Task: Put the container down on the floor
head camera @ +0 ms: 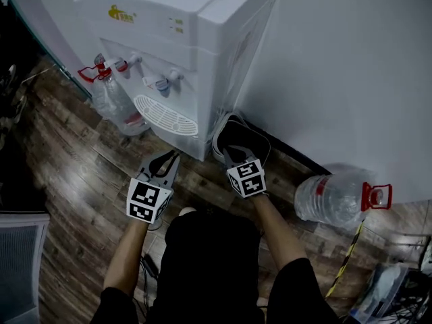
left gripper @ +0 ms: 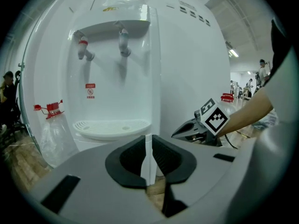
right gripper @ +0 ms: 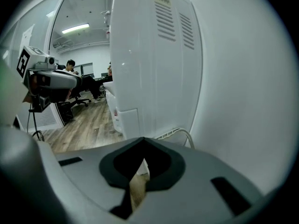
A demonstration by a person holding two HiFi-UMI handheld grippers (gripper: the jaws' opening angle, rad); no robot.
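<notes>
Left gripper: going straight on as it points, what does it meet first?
Probably the water dispenser, at its lower front corner beside the drip tray; nothing shows between it and the left gripper, though depth is unclear.

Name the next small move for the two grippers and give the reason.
Probably lift both clear and stop. The left gripper and right gripper both have their jaws together with nothing in them, and the water bottle already lies on its side on the wooden floor, apart from both.
</notes>
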